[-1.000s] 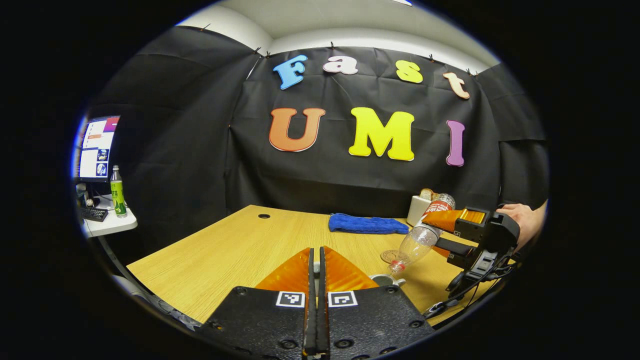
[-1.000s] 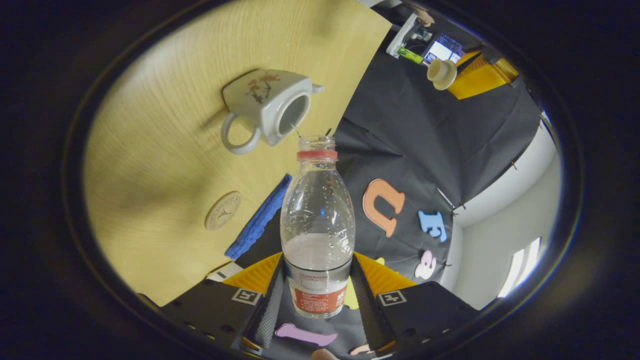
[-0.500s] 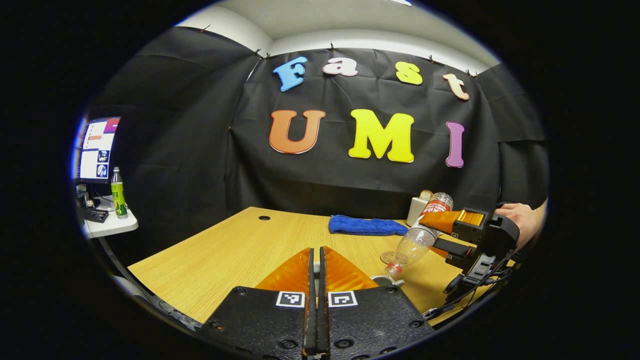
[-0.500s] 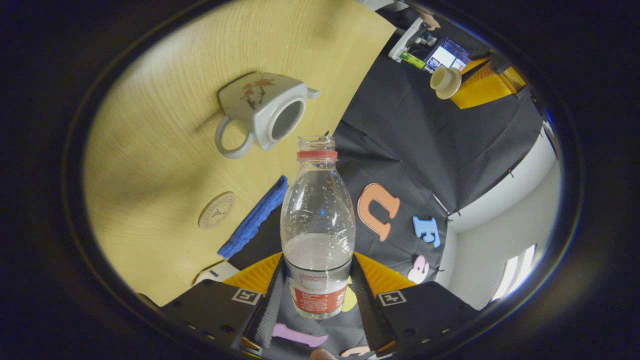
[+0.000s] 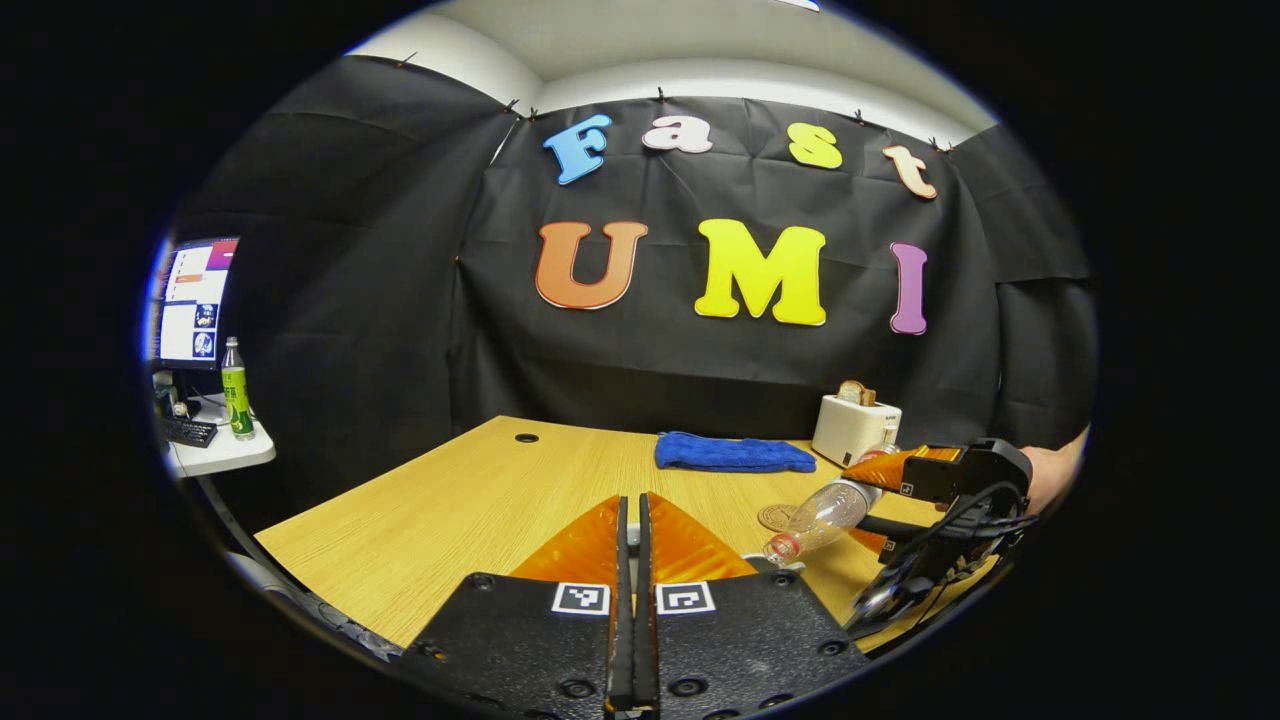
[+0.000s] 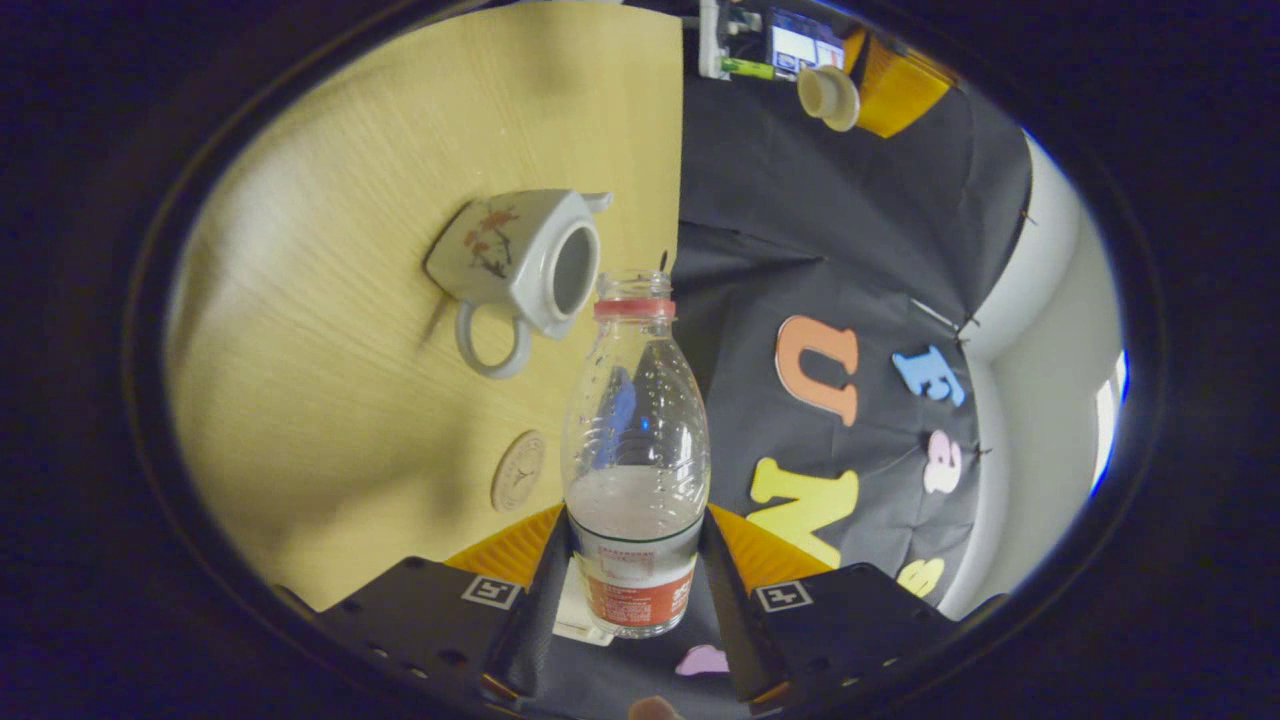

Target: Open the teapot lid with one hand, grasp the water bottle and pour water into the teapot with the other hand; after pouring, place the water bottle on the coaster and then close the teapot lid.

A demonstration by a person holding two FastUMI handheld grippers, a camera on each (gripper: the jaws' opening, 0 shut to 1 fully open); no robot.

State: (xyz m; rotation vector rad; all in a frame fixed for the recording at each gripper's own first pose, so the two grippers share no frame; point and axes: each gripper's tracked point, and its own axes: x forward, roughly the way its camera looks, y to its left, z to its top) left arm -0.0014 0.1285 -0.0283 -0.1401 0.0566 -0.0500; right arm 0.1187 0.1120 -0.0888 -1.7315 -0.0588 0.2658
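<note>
**Q:** Left gripper status? What's changed?

**A:** Its fingers are pinched together on the teapot lid, held up and off to the side. Moving right: the teapot sits open on the table, coaster near it. Right gripper is clamped on the water bottle, which has swung flatter than half a second ago, mouth beside the pot's opening. Looks like the pour is winding down; the coaster comes next, I'd guess.

Left gripper view looks level across the table; right gripper view, rolled sideways, looks along the bottle. Both share the table.
</note>
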